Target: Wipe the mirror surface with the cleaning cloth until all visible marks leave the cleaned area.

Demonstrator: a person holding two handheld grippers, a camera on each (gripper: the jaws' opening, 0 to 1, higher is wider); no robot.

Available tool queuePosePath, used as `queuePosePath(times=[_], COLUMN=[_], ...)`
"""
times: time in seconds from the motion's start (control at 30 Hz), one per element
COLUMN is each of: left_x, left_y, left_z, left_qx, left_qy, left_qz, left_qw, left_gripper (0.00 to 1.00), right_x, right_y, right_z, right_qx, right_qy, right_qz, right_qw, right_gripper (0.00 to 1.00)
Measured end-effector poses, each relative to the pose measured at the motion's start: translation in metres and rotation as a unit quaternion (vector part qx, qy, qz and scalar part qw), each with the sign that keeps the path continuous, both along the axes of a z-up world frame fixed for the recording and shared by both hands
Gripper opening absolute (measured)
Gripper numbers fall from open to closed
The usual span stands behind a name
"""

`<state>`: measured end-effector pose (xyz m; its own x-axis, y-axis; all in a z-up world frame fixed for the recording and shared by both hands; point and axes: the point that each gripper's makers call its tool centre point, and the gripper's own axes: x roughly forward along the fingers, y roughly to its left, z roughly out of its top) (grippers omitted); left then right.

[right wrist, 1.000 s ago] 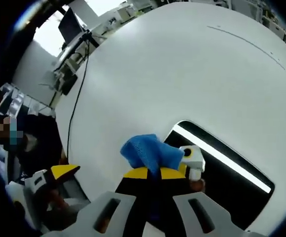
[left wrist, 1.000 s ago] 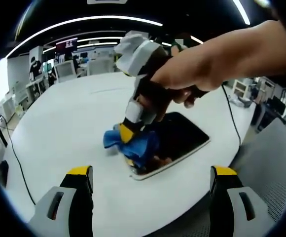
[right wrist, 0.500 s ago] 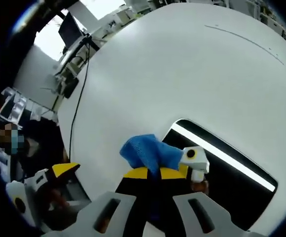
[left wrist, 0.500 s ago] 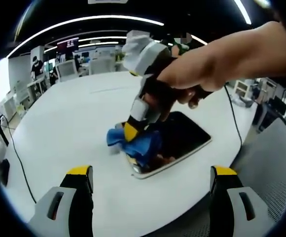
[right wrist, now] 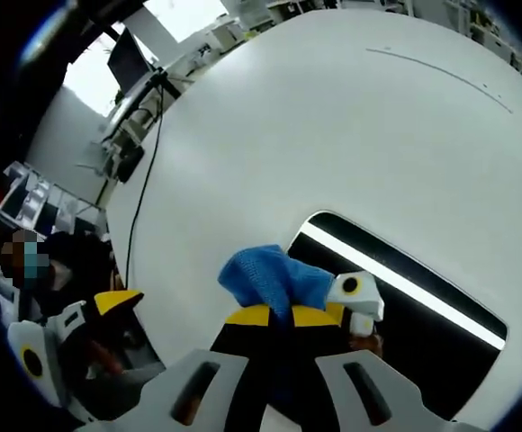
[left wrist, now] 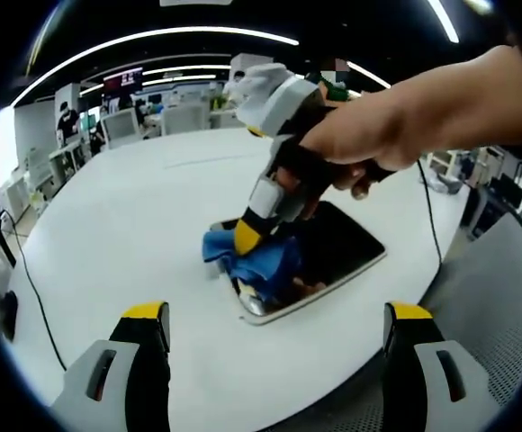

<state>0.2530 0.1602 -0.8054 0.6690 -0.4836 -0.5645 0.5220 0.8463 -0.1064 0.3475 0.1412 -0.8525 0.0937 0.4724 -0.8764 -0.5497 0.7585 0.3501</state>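
An open office surrounds a round white bench [left wrist: 108,243]. On it lies a dark, rounded-rectangle mirror [left wrist: 333,247]. The right hand-held gripper [left wrist: 247,238], clamped on a crumpled blue cleaning cloth [left wrist: 261,261], presses it on the mirror's near corner. The left hand-held gripper [left wrist: 274,346] waits, jaws apart. Hard pushing could slide the unheld mirror. Marks are indiscernible.

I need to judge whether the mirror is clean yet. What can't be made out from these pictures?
- Mirror glass under the blue cloth: hidden by cloth and right gripper, left gripper view.
- Marks: too small, lost in dark reflections, both views.
- Mirror's near end: covered by the gripper, right gripper view.
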Motion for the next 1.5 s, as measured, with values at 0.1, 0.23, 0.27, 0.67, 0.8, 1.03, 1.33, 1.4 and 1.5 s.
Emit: queuePosePath(times=[0.1,0.23,0.27,0.67,0.8,1.03,1.33,1.4,1.5], left_x=[0.000,0.000,0.000,0.000,0.000,-0.001,-0.001,-0.001,0.000], left_y=[0.000,0.001,0.001,0.001,0.001,0.000,0.000,0.000,0.000], left_z=[0.000,0.000,0.000,0.000,0.001,0.000,-0.001,-0.002,-0.002], left_qx=[0.000,0.000,-0.001,0.000,-0.001,0.000,0.001,0.002,0.002], left_qy=[0.000,0.000,0.000,0.000,0.001,0.001,0.002,0.003,0.002], left_qz=[0.001,0.001,0.002,0.003,0.002,0.000,-0.003,-0.004,-0.004], left_qw=[1.0000,1.0000,1.0000,1.0000,1.0000,1.0000,1.0000,1.0000,1.0000], left_gripper=[0.99,0.99,0.99,0.99,0.99,0.99,0.99,0.99,0.99], right_x=[0.000,0.001,0.000,0.000,0.001,0.003,-0.001,-0.002,-0.002], right_y=[-0.003,-0.006,-0.007,-0.019,-0.022,-0.032,-0.044,-0.047,-0.052], right_z=[0.000,-0.001,0.000,-0.001,-0.002,-0.004,-0.001,-0.001,0.000], right_qx=[0.001,0.000,0.001,0.000,-0.002,-0.003,-0.017,-0.017,-0.019], right_qy=[0.000,-0.005,-0.006,-0.012,-0.016,-0.016,-0.025,-0.024,-0.024], right_qz=[0.001,0.004,0.004,0.003,0.005,0.004,0.010,0.009,0.009], right_qw=[1.0000,1.0000,1.0000,0.9999,0.9998,0.9999,0.9995,0.9995,0.9995], right_gripper=[0.01,0.01,0.01,0.01,0.01,0.01,0.01,0.01,0.01])
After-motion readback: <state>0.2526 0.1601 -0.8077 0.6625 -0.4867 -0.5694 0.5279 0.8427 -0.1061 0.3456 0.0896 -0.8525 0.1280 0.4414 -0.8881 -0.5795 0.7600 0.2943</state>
